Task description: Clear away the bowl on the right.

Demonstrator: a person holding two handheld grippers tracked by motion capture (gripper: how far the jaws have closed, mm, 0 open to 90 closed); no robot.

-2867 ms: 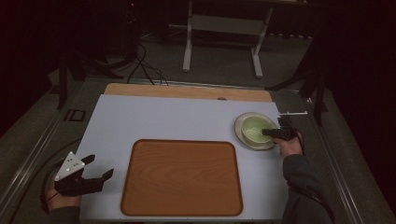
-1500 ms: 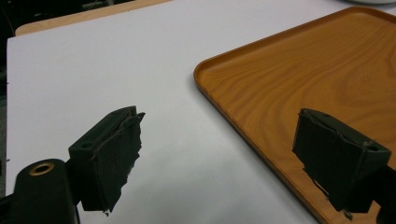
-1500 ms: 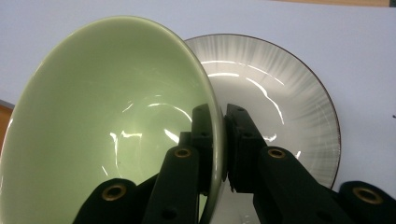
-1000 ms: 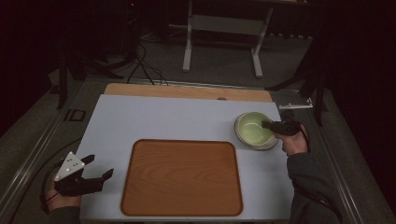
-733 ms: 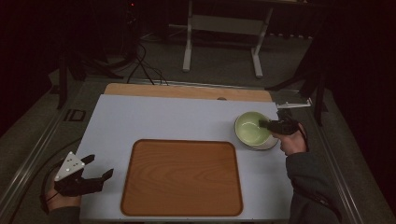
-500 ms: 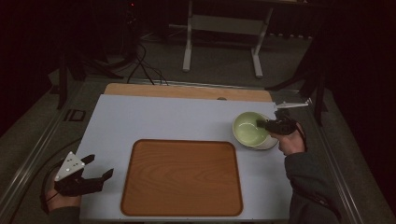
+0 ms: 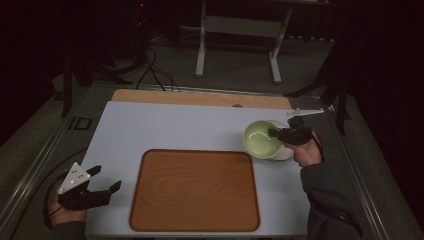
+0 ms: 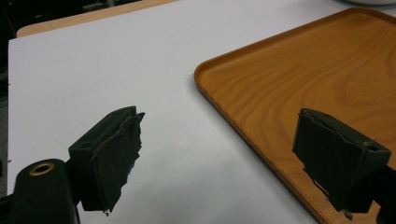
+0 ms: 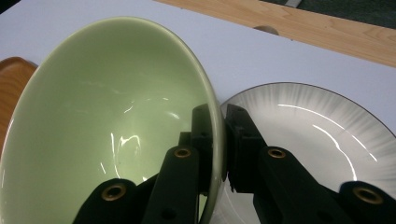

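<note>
A pale green bowl (image 7: 261,139) hangs tilted above a white plate (image 7: 285,152) at the table's right side. My right gripper (image 7: 276,133) is shut on the bowl's rim, one jaw inside and one outside. In the right gripper view the green bowl (image 9: 107,121) leans left with the rim clamped by the right gripper (image 9: 219,126), and the white plate (image 9: 308,140) with a dark edge lies beneath. A wooden tray (image 7: 195,190) lies at the table's middle front. My left gripper (image 7: 105,181) rests open near the front left corner, and the left gripper (image 8: 217,154) faces the tray's (image 8: 299,79) left rim.
The white tabletop (image 7: 165,125) has a wooden strip (image 7: 200,98) along its far edge. Beyond the table stand a metal frame (image 7: 240,30) and cables (image 7: 150,65) on the dark floor.
My right gripper has lifted the green bowl off the plate, tilting it and carrying it left and slightly up. The plate now shows beneath. The left gripper has not moved.
</note>
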